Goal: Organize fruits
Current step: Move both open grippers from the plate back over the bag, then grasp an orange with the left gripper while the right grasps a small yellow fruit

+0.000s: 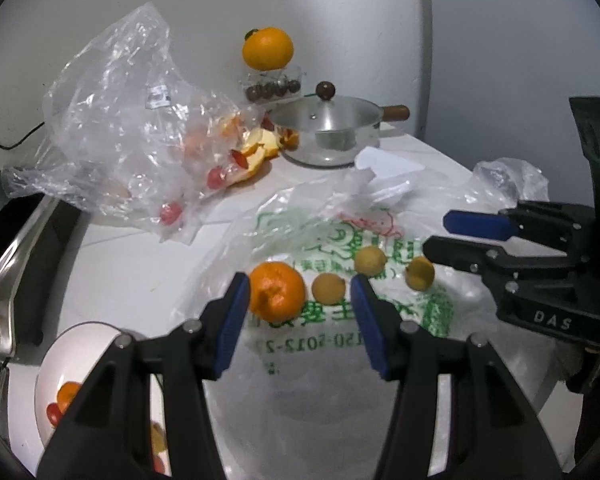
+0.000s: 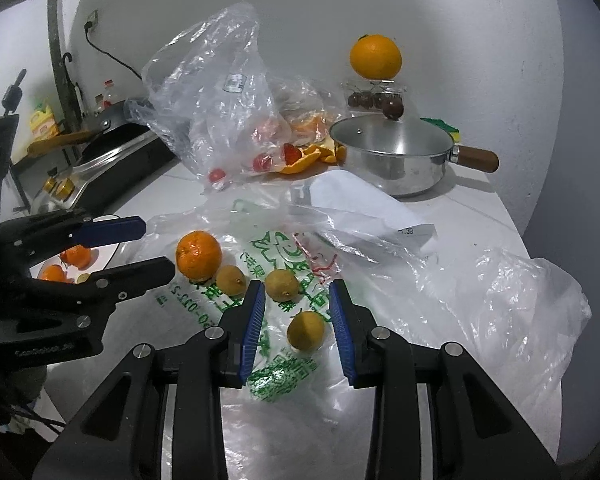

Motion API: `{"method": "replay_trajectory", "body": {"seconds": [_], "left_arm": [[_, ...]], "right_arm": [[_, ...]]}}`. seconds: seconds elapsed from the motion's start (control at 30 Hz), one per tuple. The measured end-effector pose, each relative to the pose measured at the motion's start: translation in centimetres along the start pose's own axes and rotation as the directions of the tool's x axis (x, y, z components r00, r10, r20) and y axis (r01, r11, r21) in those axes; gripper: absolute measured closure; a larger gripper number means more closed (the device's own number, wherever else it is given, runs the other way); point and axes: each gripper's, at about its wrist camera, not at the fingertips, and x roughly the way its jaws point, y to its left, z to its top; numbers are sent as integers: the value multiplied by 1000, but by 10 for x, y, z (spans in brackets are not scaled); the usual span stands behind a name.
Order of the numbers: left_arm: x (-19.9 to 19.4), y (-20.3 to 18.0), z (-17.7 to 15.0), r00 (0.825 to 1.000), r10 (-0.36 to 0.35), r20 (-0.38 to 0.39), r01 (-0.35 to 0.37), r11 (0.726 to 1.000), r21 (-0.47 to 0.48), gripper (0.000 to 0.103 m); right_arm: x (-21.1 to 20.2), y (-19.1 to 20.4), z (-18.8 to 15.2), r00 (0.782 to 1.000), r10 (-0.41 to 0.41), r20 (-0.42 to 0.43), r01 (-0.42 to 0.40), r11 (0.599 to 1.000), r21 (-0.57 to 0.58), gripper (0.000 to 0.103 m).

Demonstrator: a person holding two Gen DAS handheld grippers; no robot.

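1. The picking step looks to be in hand: the left gripper [image 1: 298, 312] is hovering with jaws spread, the mandarin [image 1: 276, 297] touching or just beside its left pad and a small yellow fruit [image 1: 329, 289] between the pads.
2. The right gripper [image 2: 298, 328], also spread and holding nothing, is framing the nearest yellow fruit [image 2: 305, 330].
3. All four fruits are lying on the printed plastic bag [image 2: 284, 368] spread over the table [image 1: 124, 264].
4. Next, I judge, each gripper needs lowering and closing gently, without snagging the film.
5. The white bowl [image 1: 76, 340] at the table's left edge is holding mandarins and red fruit; the clear bag [image 1: 112, 128] is holding small red fruits beside orange peel; the lidded saucepan [image 2: 396, 160] at the far edge is hiding its contents.
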Motion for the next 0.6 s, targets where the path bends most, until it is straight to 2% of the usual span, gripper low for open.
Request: {"method": "replay_trajectory", "body": {"seconds": [0.07, 0.43, 0.6], "left_arm": [[8, 3, 1, 1000, -16, -13, 16, 1000, -17, 49], [46, 13, 2, 996, 16, -92, -20, 999, -33, 49], [52, 17, 2, 995, 16, -100, -21, 999, -49, 50]], "right_arm": [[4, -3, 0, 1000, 4, -6, -4, 1000, 11, 68], [29, -13, -8, 994, 45, -100, -41, 998, 44, 68], [30, -14, -8, 992, 50, -116, -44, 998, 51, 68]]}}
